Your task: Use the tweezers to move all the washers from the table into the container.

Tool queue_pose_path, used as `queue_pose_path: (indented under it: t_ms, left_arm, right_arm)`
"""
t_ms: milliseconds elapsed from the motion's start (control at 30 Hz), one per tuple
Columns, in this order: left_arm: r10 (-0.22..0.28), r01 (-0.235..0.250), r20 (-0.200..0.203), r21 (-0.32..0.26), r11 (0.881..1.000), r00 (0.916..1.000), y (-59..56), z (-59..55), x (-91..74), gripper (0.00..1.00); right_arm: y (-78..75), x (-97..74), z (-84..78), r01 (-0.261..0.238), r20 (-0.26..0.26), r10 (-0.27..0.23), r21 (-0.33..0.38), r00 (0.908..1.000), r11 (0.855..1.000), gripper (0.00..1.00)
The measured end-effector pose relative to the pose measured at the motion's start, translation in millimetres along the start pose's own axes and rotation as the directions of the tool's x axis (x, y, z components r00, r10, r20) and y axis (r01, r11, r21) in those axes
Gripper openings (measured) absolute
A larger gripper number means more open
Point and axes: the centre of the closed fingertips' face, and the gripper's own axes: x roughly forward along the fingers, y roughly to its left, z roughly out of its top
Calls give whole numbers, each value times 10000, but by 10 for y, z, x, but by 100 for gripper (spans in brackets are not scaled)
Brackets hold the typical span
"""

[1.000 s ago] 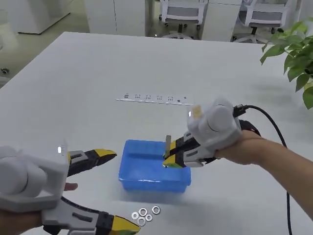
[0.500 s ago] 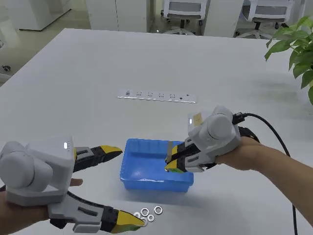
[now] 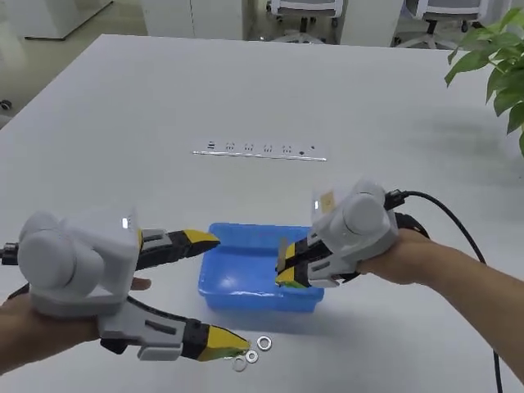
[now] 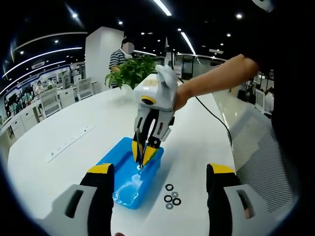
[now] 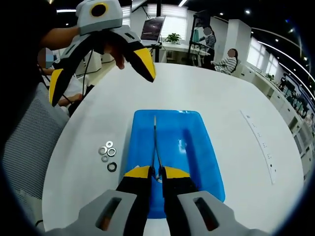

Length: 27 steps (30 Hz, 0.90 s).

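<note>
Downward into the blue plastic container point(image 5: 189, 147) point the slim metal tweezers point(image 5: 155, 140), clamped in the right gripper's point(image 5: 156, 173) narrow jaws. Silver ring washers point(image 5: 108, 153) lie beside it toward the white table's point(image 5: 197, 83) near edge, with the wide-jawed left gripper point(image 3: 228, 292) close by.

Three close views, shared blue container point(image 3: 237, 264)

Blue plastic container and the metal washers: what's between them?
Bare white table separates the blue plastic container from the small metal washers, in the right gripper view.

Left gripper point(image 3: 230, 293) and right gripper point(image 3: 286, 277): rounded white housings, black jaws tipped yellow; black cable point(image 3: 422, 195) at right of frame.
</note>
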Motion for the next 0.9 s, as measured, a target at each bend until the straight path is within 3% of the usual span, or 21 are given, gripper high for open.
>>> queue_pose_path:
  t_ms: [900]
  left_arm:
    - [-889, 889, -37, 866, 9923, 9960, 198, 181, 431, 42]
  right_arm:
    - [12, 93, -72, -210, 44, 209, 186, 9998, 9996, 10]
